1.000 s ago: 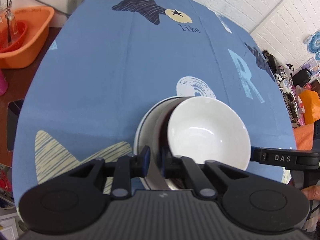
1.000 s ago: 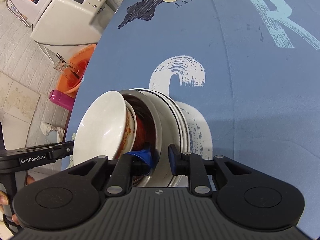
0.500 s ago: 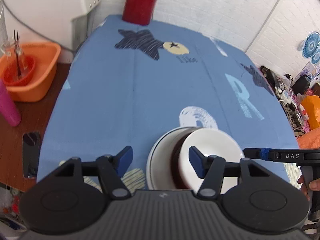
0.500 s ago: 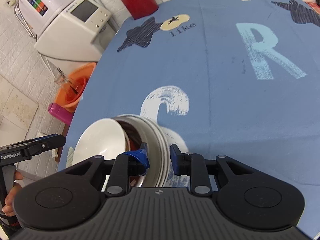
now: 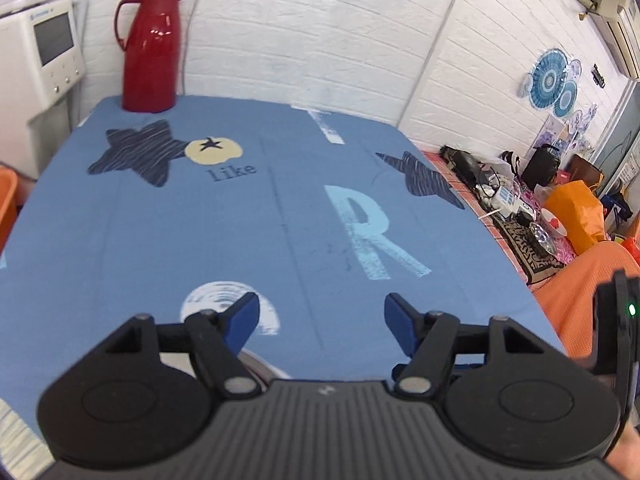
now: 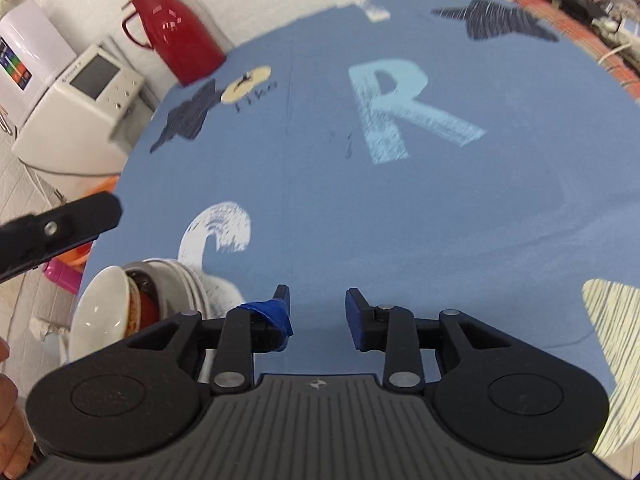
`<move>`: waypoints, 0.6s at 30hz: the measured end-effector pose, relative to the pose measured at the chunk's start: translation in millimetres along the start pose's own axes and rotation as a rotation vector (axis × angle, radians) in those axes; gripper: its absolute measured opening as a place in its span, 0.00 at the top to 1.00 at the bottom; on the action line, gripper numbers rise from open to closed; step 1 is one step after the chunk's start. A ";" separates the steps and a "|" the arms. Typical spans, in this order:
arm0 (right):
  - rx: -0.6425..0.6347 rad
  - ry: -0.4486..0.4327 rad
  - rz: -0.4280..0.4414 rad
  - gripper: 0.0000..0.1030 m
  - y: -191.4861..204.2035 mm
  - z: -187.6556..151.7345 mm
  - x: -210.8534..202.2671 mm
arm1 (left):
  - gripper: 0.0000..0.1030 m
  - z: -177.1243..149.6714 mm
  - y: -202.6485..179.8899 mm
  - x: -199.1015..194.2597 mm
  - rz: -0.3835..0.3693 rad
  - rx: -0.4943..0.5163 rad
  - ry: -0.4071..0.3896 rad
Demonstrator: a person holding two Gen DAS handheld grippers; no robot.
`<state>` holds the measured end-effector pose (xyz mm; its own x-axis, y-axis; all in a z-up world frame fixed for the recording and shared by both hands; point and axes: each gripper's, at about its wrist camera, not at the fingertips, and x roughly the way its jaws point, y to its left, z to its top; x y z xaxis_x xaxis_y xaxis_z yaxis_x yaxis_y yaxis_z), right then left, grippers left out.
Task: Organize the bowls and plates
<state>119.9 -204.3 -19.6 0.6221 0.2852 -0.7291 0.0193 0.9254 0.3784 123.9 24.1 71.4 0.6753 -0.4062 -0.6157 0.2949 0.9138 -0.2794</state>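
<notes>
A stack of dishes stands at the near left of the blue tablecloth (image 6: 400, 208). In it a white bowl (image 6: 100, 312) rests tilted against a bowl smeared with red sauce (image 6: 142, 304), and both sit on white plates (image 6: 188, 284). My right gripper (image 6: 318, 310) is open and empty, just to the right of the stack and clear of it. My left gripper (image 5: 322, 320) is open wide over bare cloth. Only a sliver of a plate rim (image 5: 256, 364) shows under its left finger. One black finger (image 6: 60, 228) of the left gripper hangs above the stack in the right wrist view.
A red thermos jug (image 5: 150, 48) stands at the far left corner of the table by the brick wall. A white appliance (image 6: 88, 92) and an orange basin (image 5: 8, 204) sit off the table's left side. Clutter (image 5: 516, 200) lies beyond the right edge.
Both grippers have let go of the dishes, opened, and drawn back and up from the stack. The left wrist view has lifted off the stack toward the far wall.
</notes>
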 end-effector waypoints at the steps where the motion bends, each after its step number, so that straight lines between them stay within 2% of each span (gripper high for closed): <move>1: 0.002 -0.038 0.010 0.86 -4.7 -3.2 -3.1 | 0.35 -2.9 -6.3 3.6 0.012 0.000 -0.013; 5: 0.056 -0.177 0.039 0.84 -23.2 -19.2 -12.8 | 0.34 -18.9 -24.8 13.4 0.079 0.013 -0.051; 8: 0.077 -0.264 0.020 0.83 -24.4 -31.2 -22.0 | 0.34 -33.2 -36.1 13.1 0.144 0.045 -0.077; 12: 0.122 -0.387 0.005 0.81 -26.0 -48.1 -42.2 | 0.34 -51.9 -49.8 -7.6 0.257 0.120 -0.170; 18: 0.181 -0.432 0.011 0.79 -26.3 -77.3 -58.0 | 0.32 -91.1 -42.2 -66.8 0.328 0.147 -0.306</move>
<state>22.8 -225.9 -31.4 0.8911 0.1290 -0.4351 0.1235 0.8537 0.5060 4.8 12.0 57.2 0.9105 -0.0955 -0.4024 0.1104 0.9938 0.0140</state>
